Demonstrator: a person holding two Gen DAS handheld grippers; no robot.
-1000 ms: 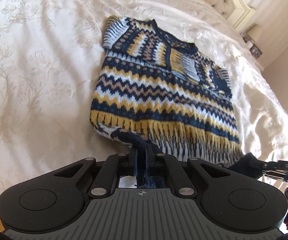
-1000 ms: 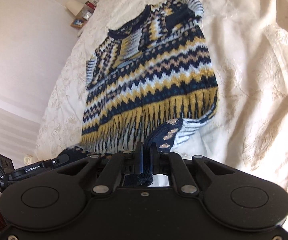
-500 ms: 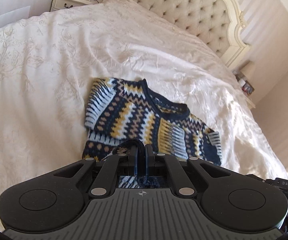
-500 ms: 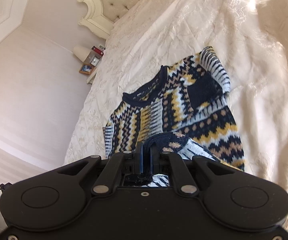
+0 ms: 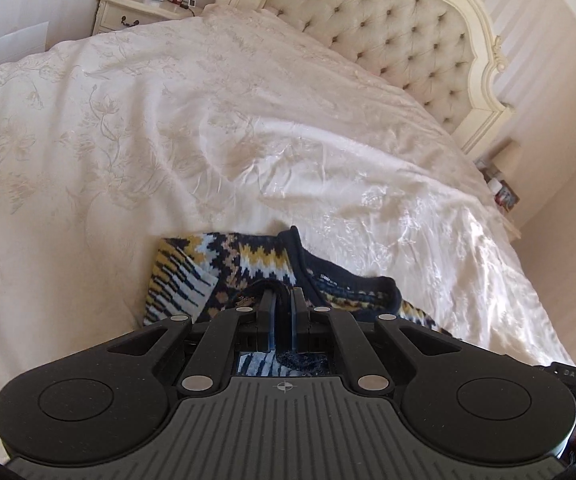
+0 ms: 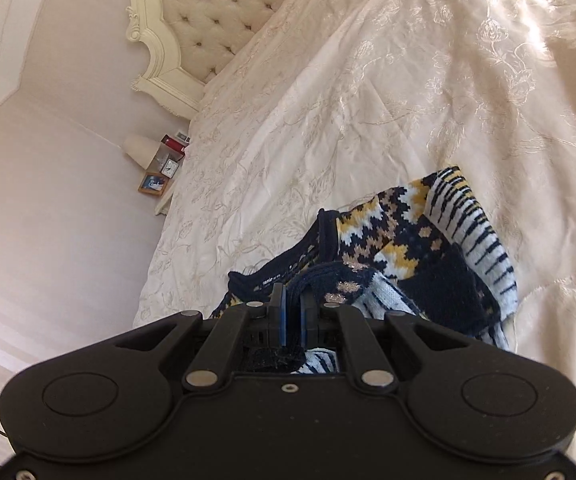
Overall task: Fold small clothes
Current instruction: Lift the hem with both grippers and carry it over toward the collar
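Left wrist view shows the left gripper (image 5: 282,304) pinched tight on the navy hem of a patterned sweater (image 5: 248,264), which lies on a cream bedspread (image 5: 168,140) below a tufted headboard (image 5: 387,32). The held edge sits near the collar, over the sweater's upper part. Right wrist view shows the right gripper (image 6: 292,308) likewise clamped on a fold of the sweater (image 6: 407,248), just beside the neckline, with a striped sleeve (image 6: 475,240) lying to its right. A nightstand (image 5: 136,10) stands beside the bed.
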